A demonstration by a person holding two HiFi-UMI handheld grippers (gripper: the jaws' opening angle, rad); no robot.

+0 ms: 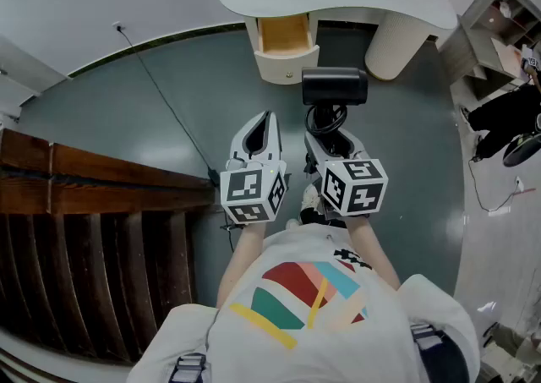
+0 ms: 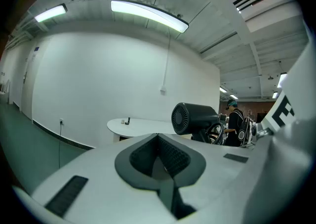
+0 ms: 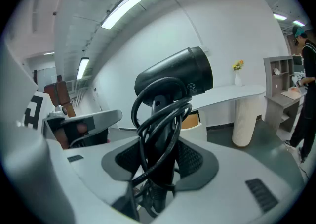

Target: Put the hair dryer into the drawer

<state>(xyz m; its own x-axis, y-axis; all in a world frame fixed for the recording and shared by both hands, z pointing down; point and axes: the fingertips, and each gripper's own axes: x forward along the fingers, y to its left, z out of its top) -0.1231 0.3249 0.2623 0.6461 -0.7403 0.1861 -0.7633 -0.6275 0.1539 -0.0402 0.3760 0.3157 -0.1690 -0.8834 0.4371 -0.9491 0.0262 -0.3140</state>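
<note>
Clamping the one hair dryer (image 1: 335, 85) by its cord-wrapped handle, right claw (image 1: 326, 126) faces one open drawer (image 1: 285, 35); left claw (image 1: 265, 119) closed, empty.

Right gripper (image 3: 159, 161) is clamping the black hair dryer (image 3: 175, 77) by its handle, pads pressing on both sides. The barrel is pointing up and right. The cable (image 3: 148, 129) is looping around the handle and hanging down between the jaws. Behind it, the drawer (image 3: 191, 119) is standing open under the white desk (image 3: 232, 93). A vase (image 3: 238, 77) with yellow flowers is sitting near the desk's right end. A person (image 3: 303, 89) is standing at the right.
</note>
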